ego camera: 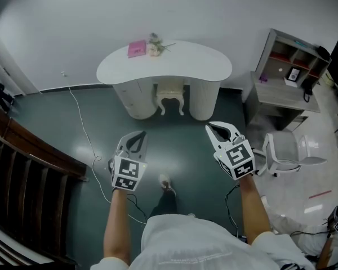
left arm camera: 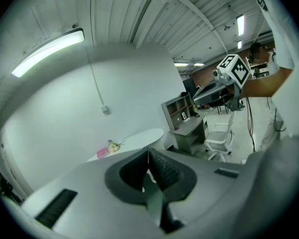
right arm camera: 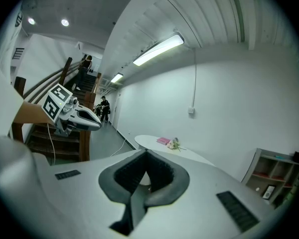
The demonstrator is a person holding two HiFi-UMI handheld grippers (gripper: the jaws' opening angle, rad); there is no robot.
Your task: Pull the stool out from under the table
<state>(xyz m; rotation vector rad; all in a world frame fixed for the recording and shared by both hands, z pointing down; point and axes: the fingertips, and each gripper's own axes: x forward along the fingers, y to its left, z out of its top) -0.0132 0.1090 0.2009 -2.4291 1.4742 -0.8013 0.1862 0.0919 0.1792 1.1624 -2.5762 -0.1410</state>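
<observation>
A cream stool (ego camera: 170,96) with carved legs stands tucked under the white kidney-shaped table (ego camera: 197,63) at the far wall. Both grippers hang in the air well short of it, pointing toward the table. My left gripper (ego camera: 137,138) is shut with nothing in it, and my right gripper (ego camera: 218,129) is shut and empty too. In the left gripper view the closed jaws (left arm camera: 148,152) point at the table top (left arm camera: 139,137), with the right gripper (left arm camera: 232,72) off to the side. The right gripper view shows its shut jaws (right arm camera: 146,153), the table (right arm camera: 152,142) and the left gripper (right arm camera: 72,114).
A pink book (ego camera: 137,48) and flowers (ego camera: 155,45) lie on the table. A grey shelf desk (ego camera: 287,72) and a white office chair (ego camera: 287,151) stand at the right. A wooden stair rail (ego camera: 28,162) runs along the left. A white cable (ego camera: 81,125) trails over the dark floor.
</observation>
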